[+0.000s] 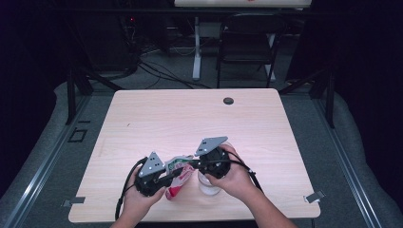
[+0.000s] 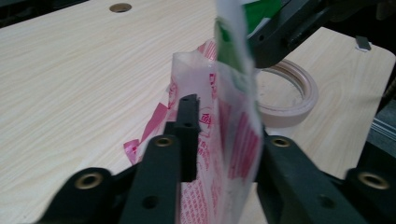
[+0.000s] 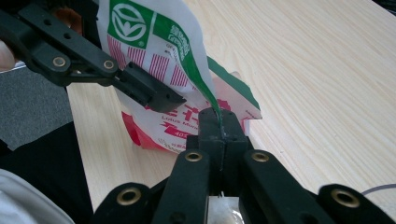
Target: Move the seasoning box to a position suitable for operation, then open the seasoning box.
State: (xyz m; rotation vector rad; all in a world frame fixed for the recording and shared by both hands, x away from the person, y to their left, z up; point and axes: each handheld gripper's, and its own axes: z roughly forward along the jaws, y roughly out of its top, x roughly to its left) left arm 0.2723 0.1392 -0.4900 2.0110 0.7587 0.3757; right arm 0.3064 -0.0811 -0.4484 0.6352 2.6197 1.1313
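While the right gripper is pinching the red-green-and-white plastic pouch's top edge, the pouch is standing lengthwise upright beside the clear round container, loosely between the left gripper's parted jaws.

Location: a recording lab. Indicators: black curtains around the tabletop, cable bundles on the floor, folding chair behind.

Plastic packet, white with red print and a green band with a round logo near its top, held upright above the table's near edge, lower end crumpled, green top edge pinched, just beside a clear cup
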